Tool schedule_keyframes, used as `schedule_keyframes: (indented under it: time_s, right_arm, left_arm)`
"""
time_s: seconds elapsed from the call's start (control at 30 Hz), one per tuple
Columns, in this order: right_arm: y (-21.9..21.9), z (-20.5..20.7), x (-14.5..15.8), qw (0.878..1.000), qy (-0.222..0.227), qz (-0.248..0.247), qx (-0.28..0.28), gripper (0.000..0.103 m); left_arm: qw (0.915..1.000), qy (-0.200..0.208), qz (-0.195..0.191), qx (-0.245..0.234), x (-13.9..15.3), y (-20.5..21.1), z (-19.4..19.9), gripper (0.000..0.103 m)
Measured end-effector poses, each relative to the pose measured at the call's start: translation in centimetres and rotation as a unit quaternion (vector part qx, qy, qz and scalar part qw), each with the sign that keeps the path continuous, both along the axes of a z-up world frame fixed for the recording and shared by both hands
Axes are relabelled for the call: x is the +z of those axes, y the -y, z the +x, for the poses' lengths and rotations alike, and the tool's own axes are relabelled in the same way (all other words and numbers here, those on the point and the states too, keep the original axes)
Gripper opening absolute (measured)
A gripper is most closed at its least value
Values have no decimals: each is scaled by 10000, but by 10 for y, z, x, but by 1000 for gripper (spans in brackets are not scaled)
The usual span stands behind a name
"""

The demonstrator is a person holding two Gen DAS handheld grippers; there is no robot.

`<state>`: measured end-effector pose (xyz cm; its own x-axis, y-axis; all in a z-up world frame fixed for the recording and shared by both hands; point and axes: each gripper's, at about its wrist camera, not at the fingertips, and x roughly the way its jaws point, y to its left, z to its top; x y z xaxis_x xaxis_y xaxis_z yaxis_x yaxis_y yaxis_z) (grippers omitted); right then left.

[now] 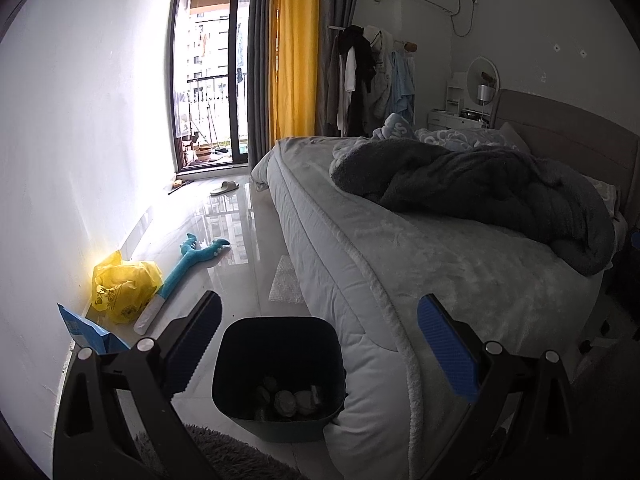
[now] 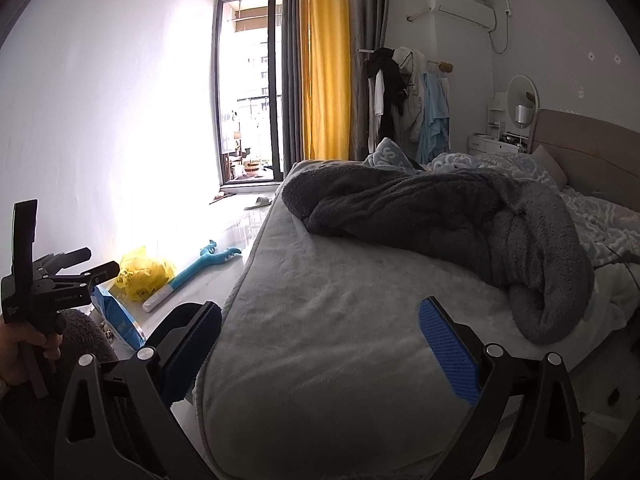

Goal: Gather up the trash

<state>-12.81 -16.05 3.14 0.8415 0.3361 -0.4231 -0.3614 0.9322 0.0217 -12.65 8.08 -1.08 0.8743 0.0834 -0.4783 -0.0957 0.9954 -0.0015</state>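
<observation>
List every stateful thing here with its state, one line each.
left gripper: open, empty
right gripper: open, empty
trash bin: upright, partly filled
yellow plastic bag: crumpled on floor
dark grey blanket: bunched on bed
balcony door: cannot tell
yellow curtain: drawn aside

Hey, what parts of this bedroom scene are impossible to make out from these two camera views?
- Left wrist view: contents of the dark square plastic bin, too dim to identify.
- Left wrist view: blue paper package, partly behind the left hand-held gripper.
- Right wrist view: bin mostly hidden by the right hand-held gripper and grey quilted bed.
</observation>
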Motion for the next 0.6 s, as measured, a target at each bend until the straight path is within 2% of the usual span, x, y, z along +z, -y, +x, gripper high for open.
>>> schedule_keyframes:
  time_s: [0.6]
  right_arm:
    - [-4,-3,0,10000,-23,-53,49,100]
  left_arm:
    - [9999,5,98,-40,0,5,0,100]
